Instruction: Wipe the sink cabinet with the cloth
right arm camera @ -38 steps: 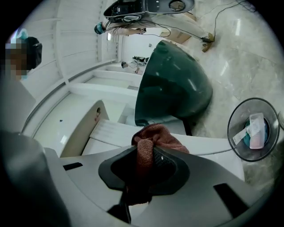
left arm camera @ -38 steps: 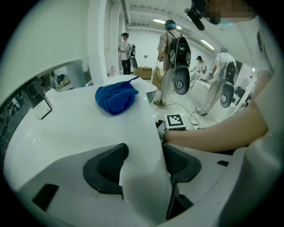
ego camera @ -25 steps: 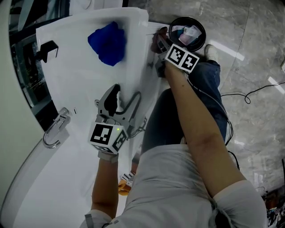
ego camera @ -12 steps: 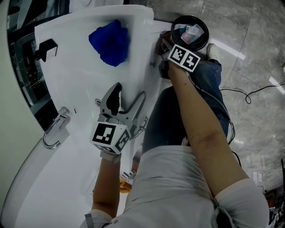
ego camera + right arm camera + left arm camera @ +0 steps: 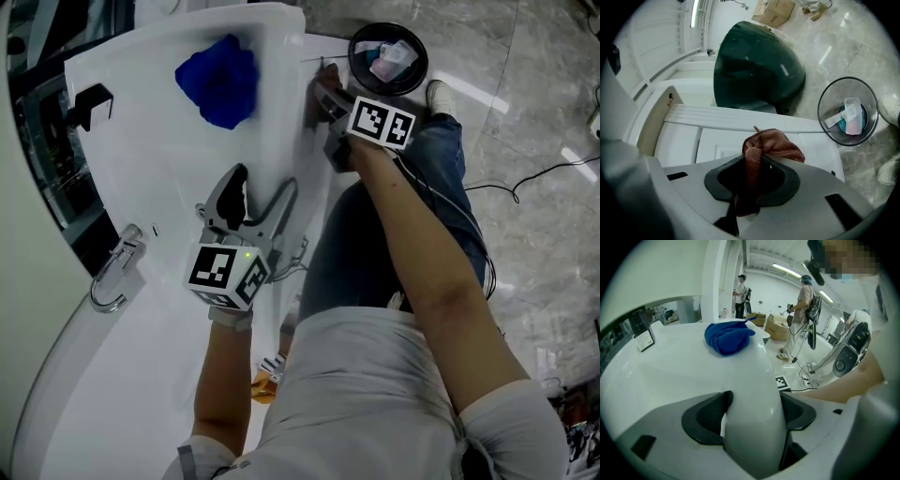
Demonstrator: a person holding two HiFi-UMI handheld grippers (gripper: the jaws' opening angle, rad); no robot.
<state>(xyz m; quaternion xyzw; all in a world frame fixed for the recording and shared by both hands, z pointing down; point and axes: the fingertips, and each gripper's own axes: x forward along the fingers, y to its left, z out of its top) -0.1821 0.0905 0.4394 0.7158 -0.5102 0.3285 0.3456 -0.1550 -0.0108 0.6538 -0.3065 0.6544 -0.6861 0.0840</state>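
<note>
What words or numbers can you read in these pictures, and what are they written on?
No words or numbers can be read here.
Card stand on the countertop: print too small to read.
Packets in the wire wastebasket: print blurred.
Square marker on the floor: black-and-white pattern only, no letters.

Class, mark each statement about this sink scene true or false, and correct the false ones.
1. The right gripper is shut on a brown cloth. True.
2. The waste bin has rubbish in it. True.
3. The blue cloth lies inside the waste bin. False: it lies on the white countertop.
4. The left gripper holds a cloth too. False: its jaws, which have just been opening, straddle the white countertop's edge and hold no cloth.
</note>
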